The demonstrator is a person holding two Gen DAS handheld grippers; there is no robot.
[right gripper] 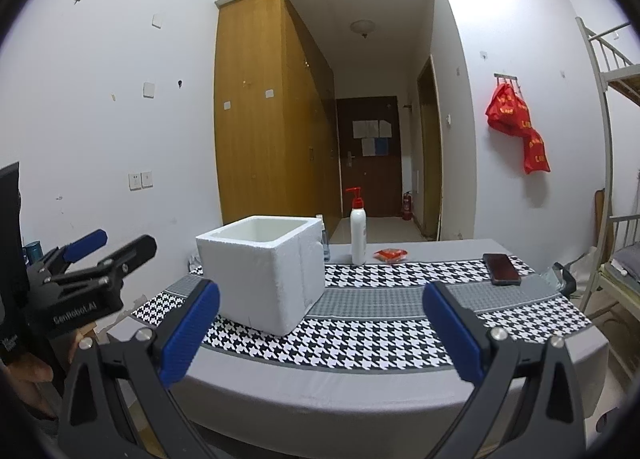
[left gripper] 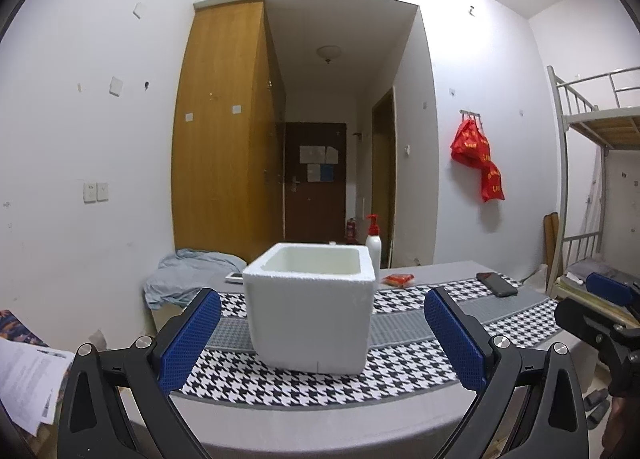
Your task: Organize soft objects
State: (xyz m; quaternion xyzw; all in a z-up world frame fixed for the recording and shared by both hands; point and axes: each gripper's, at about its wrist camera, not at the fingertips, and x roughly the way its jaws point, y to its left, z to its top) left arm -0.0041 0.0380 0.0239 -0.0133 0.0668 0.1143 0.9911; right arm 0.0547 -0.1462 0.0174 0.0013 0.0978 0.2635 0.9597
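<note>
The left gripper (left gripper: 322, 339) and the right gripper (right gripper: 320, 333) hang short of the counter's (right gripper: 400, 387) near edge, each with its blue fingers (left gripper: 192, 339) spread wide and nothing between them.

The likely receptacle is the white foam box (left gripper: 310, 311), which stands upright and open-topped on the houndstooth runner (right gripper: 400, 347), left of centre. By its look it is light, stiff and brittle: a push slides it, and a hard pinch dents or crumbles the wall. Take hold, if needed, across one top rim wall, or steady it from the side.

The only soft-looking item on the counter is the small red packet (right gripper: 391, 254), lying flat near the far edge, just right of the pump bottle (right gripper: 358, 235). It appears thin and pliable; grip it at an edge, where the wrap can fold between the fingers.

The bottle is tall, narrow and easily toppled during a reach to the packet. A dark phone (right gripper: 501, 268) lies on the runner's right part, well apart from the box. Crumpled blue-grey cloth (left gripper: 180, 275) lies beyond the counter's far left end.
</note>
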